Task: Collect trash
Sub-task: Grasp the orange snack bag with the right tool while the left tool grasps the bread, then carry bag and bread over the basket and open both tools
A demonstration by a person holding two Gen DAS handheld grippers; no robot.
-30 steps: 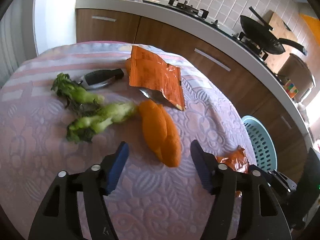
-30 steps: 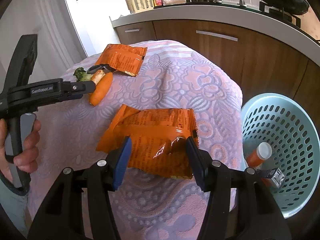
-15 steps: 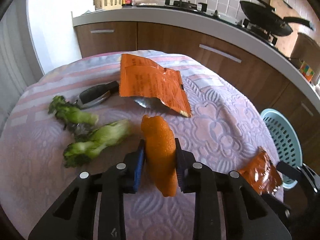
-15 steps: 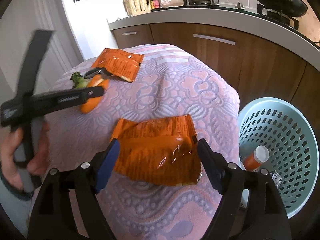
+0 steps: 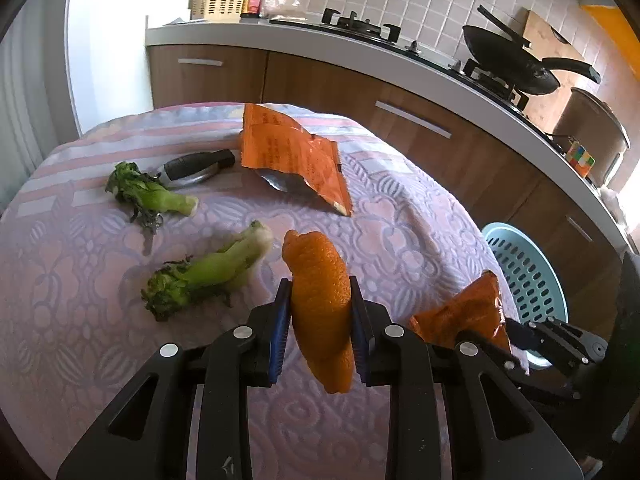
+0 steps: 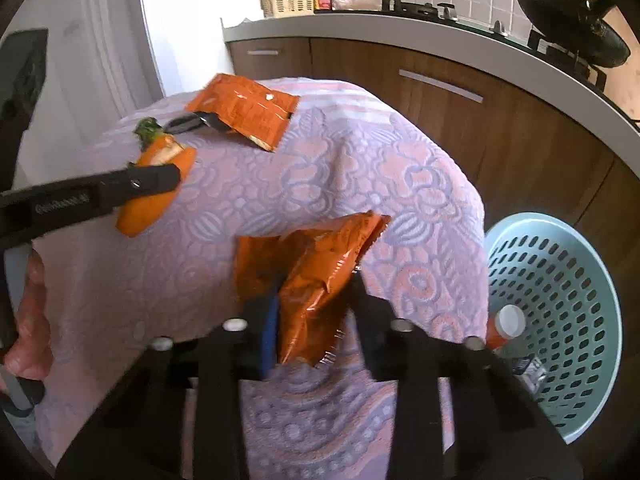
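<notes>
Your left gripper (image 5: 320, 316) clamped the orange peel (image 5: 320, 300) above the table (image 5: 400, 232), while your right gripper (image 6: 314, 320) pinched the crumpled wrapper (image 6: 316, 276), the basket (image 6: 560, 320) at its three o'clock.

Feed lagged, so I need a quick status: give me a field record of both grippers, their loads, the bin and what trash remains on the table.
left gripper: shut on orange peel
right gripper: shut on crumpled orange wrapper
bin: blue basket, beside table, holds a bottle
left on table: flat orange wrapper, two greens stalks
</notes>
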